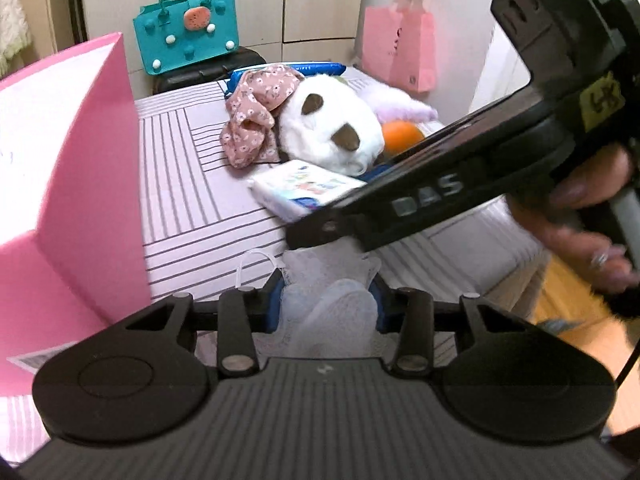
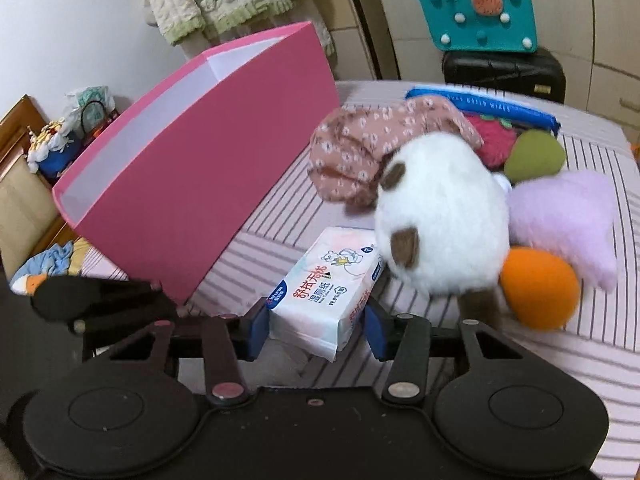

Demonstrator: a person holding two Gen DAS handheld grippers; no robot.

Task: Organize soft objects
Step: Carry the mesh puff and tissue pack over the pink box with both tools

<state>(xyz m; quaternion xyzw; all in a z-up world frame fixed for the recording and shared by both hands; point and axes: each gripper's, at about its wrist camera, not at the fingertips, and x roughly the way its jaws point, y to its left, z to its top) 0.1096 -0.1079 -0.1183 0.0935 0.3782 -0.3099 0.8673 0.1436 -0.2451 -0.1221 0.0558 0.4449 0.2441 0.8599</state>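
On the striped bed lie a white plush toy [image 1: 328,124] [image 2: 440,224], a floral cloth [image 1: 256,120] [image 2: 360,148], an orange ball [image 1: 402,136] [image 2: 538,286], a lilac plush [image 2: 568,220] and a wet-wipes pack [image 1: 300,192] [image 2: 324,288]. My left gripper [image 1: 328,300] is shut on a white face mask [image 1: 332,296] above the bed's near edge. My right gripper [image 2: 316,322] has its blue pads on both sides of the wipes pack and grips it. The right gripper's body [image 1: 480,152] crosses the left wrist view.
An open pink box [image 1: 72,184] [image 2: 192,184] stands on the bed at the left. A teal bag [image 1: 188,32] [image 2: 476,8] sits on a black case behind the bed. A pink paper bag [image 1: 400,48] hangs at the back right. A blue wipes pack [image 2: 484,106] lies behind the toys.
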